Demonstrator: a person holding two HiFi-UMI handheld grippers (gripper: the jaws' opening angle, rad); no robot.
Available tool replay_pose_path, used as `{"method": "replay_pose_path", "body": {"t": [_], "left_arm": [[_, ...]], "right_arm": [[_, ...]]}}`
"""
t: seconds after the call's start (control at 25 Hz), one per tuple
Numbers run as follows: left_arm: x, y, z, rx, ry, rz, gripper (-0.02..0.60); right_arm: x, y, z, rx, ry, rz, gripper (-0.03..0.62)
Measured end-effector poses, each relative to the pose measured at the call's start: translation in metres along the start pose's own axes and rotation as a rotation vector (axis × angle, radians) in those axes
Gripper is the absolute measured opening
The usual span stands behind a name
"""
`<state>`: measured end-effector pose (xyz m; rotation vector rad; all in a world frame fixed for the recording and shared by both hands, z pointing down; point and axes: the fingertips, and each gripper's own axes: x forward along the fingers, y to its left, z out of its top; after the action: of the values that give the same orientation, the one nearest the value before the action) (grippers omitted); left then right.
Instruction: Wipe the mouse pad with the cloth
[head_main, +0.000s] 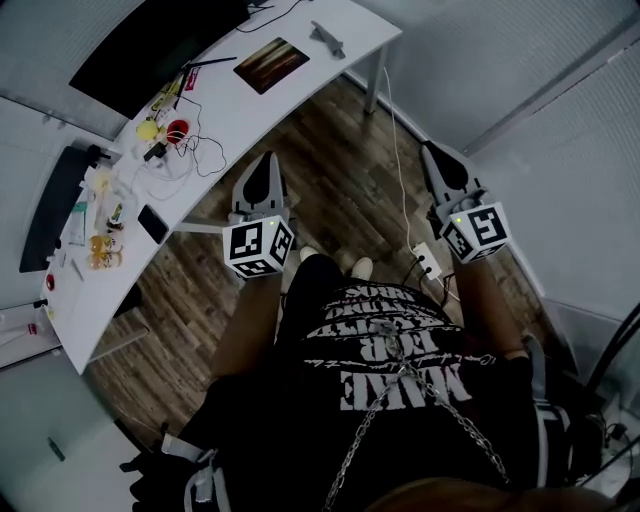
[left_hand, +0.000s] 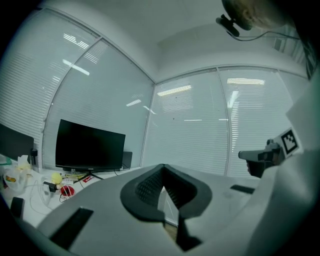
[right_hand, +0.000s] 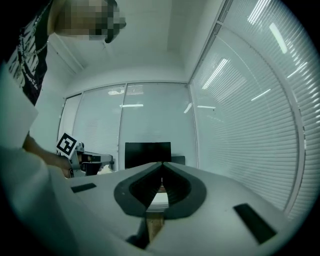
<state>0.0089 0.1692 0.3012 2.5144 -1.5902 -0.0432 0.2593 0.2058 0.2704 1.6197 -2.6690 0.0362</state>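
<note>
Pad (head_main: 271, 63) lies flat near the desk's (head_main: 235, 105) far end, between the monitor (head_main: 150, 40) and the front edge, its long axis along the desk's length. A grey thing (head_main: 327, 38) at the end corner is too small for me to identify. Left gripper (head_main: 264, 165) and right gripper (head_main: 437, 155) are both clenched on nothing, over the floor (head_main: 340, 190), off the desk. In my gripper views the jaws cover most of the desk.

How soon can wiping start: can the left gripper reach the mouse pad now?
Probably not: the left gripper hangs over the floor, off the desk, short of the mouse pad; nothing blocks it.
</note>
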Motion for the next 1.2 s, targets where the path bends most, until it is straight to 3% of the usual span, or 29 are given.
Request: {"method": "replay_pose_path", "body": {"t": [0.2, 0.36, 0.76, 1.04, 1.2], "left_arm": [[0.018, 0.005, 0.004, 0.043, -0.006, -0.033, 0.006], [0.038, 0.031, -0.001, -0.017, -0.004, -0.022, 0.006], [0.126, 0.087, -0.009, -0.065, 0.025, -0.049, 0.006], [0.18, 0.108, -0.015, -0.078, 0.05, -0.089, 0.006], [0.204, 0.116, -0.013, -0.134, 0.061, -0.113, 0.006]], "right_arm": [[0.026, 0.002, -0.008, 0.007, 0.021, 0.033, 0.0], [0.052, -0.001, -0.014, 0.016, 0.039, 0.024, 0.0], [0.14, -0.028, -0.023, 0.005, 0.071, -0.007, 0.001], [0.189, -0.045, -0.032, 0.025, 0.097, -0.027, 0.0], [0.21, -0.06, -0.025, 0.0, 0.079, -0.076, 0.002]]}}
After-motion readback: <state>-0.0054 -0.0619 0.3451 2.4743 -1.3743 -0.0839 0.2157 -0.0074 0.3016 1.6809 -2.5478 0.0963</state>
